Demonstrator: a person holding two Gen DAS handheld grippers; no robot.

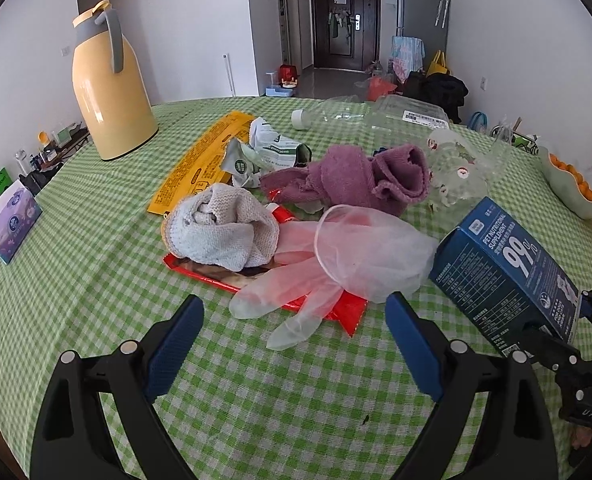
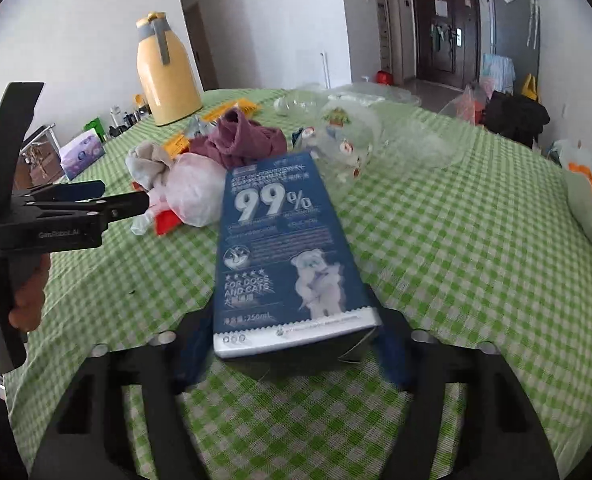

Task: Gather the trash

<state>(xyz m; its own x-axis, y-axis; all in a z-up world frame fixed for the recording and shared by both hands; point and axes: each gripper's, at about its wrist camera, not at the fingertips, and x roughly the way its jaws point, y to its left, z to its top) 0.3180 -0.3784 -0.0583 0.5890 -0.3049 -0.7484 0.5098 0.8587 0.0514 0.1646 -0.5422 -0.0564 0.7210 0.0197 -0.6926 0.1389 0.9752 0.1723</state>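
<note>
The blue carton (image 2: 283, 248) sits clamped between the right gripper's (image 2: 296, 344) jaws; left gripper (image 1: 291, 320) gapes empty.

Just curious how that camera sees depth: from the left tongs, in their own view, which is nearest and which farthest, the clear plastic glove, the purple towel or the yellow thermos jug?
1. Clear plastic glove, just ahead, centre.
2. Purple towel, behind it, mid-table.
3. Yellow thermos jug, far left.

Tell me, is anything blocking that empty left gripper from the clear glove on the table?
Nothing visible does. The left gripper is open, and the glove lies just ahead of it on a red wrapper. The blue box sits off to the right, in the right gripper.
</note>
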